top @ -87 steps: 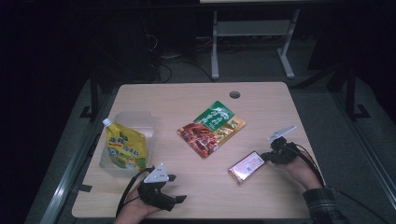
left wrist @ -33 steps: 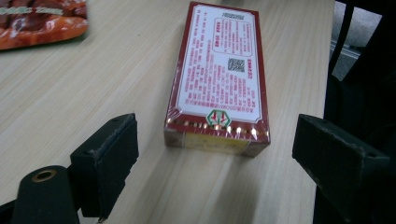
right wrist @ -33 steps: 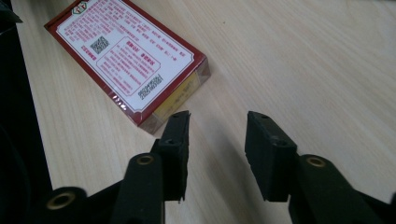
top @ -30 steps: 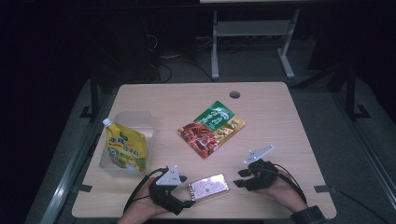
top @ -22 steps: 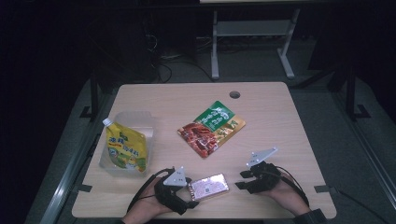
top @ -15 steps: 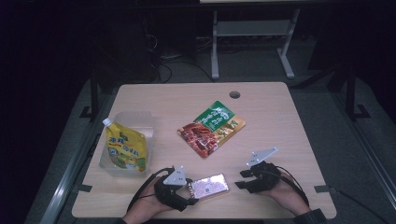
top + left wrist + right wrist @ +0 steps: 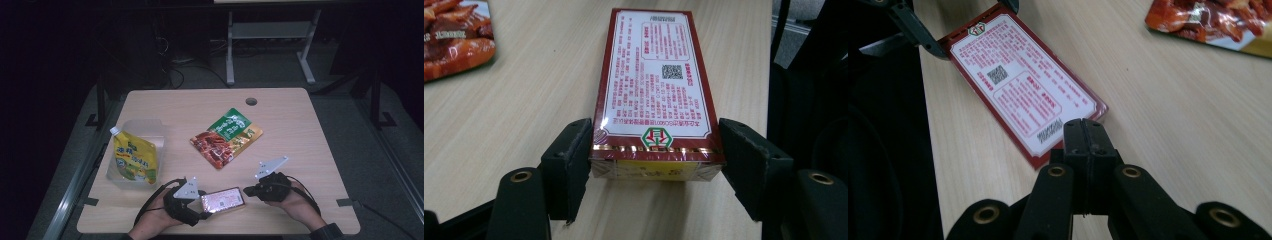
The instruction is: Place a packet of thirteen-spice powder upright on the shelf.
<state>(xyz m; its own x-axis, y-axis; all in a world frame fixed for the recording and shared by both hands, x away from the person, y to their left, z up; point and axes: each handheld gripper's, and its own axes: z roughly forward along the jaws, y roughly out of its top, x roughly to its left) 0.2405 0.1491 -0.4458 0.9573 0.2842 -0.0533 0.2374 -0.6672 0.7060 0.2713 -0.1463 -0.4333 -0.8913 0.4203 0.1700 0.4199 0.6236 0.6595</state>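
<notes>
Gripping one box (image 7: 655, 90), two pouches

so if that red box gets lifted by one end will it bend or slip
The red box looks like a flat carton with crisp straight edges, so it should probably stay stiff. Its glossy film wrap may be slippery, though the left hand-held gripper has broad pads at both narrow sides. Lying flat on the table, it seems unlikely to roll or tip.
</notes>
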